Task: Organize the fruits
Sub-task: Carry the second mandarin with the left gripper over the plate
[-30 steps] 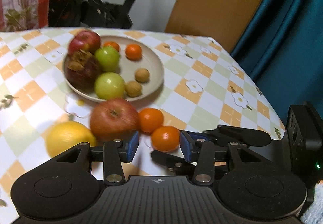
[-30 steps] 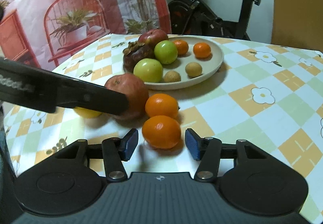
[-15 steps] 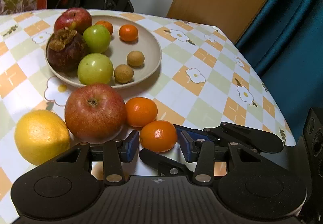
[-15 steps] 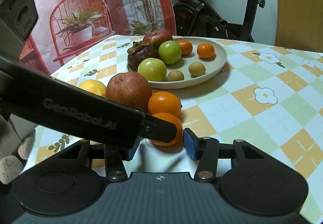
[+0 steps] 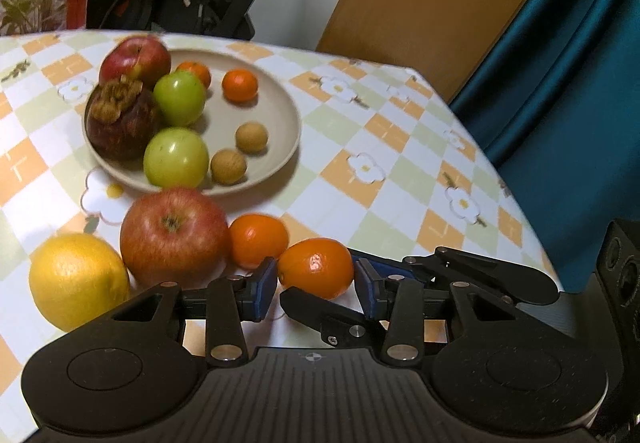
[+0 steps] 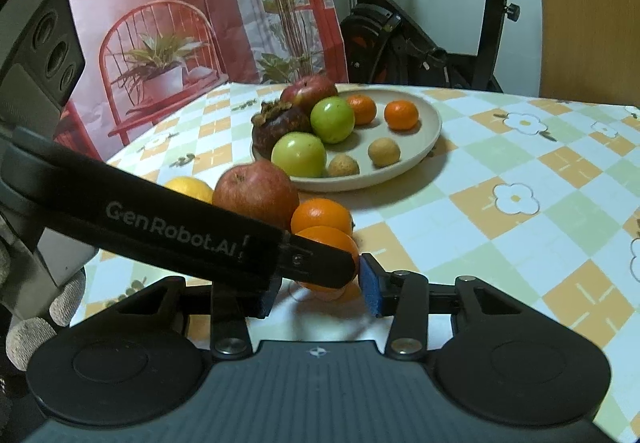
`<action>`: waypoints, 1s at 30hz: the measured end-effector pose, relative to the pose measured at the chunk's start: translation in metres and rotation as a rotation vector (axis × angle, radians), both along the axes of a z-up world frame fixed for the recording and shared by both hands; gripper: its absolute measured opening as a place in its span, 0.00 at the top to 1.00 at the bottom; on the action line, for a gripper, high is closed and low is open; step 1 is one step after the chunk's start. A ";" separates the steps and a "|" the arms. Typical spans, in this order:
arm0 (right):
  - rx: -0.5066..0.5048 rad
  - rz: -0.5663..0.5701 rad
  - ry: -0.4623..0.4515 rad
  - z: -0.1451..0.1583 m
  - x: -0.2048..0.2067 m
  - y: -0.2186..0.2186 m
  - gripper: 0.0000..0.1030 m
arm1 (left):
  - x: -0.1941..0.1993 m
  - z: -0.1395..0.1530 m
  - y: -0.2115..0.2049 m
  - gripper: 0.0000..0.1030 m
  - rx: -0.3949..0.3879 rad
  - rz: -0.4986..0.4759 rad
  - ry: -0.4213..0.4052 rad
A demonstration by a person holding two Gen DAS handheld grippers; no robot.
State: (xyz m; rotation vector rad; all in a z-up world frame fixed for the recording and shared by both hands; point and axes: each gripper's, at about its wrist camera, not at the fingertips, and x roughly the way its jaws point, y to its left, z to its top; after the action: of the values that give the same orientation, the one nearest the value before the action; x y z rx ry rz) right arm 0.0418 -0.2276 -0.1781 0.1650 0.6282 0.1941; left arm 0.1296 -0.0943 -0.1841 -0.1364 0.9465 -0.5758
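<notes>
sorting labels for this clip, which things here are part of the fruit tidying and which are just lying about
Part of the job:
- near orange between both grippers' fingers; the right one's are closing
- second orange
- big apple
- yellow citrus
- plate with fruit on it
- left gripper, right gripper

Just lying about:
- exercise bike
- teal curtain
- plant backdrop
</notes>
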 end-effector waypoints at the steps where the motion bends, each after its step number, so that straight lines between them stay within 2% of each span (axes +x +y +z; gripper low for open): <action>1: 0.000 -0.002 -0.007 0.004 -0.001 -0.001 0.57 | 0.000 0.005 0.000 0.57 -0.004 -0.001 -0.008; 11: -0.047 0.025 -0.131 0.060 0.016 -0.001 0.56 | 0.023 0.067 0.011 0.57 -0.055 0.017 -0.104; 17: -0.048 0.049 -0.166 0.083 0.049 -0.010 0.56 | 0.056 0.081 0.011 0.57 -0.060 0.015 -0.102; 22: -0.033 0.062 -0.140 0.080 0.080 -0.020 0.56 | 0.089 0.070 0.003 0.57 -0.012 0.013 -0.071; 30: -0.019 0.063 -0.009 0.042 0.130 -0.043 0.57 | 0.143 0.024 -0.014 0.57 0.025 -0.006 0.054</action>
State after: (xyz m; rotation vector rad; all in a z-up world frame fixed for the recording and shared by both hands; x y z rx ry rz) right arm 0.1716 -0.2703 -0.1360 0.1259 0.6266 0.2490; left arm 0.2729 -0.1087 -0.1604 -0.1269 1.0066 -0.5677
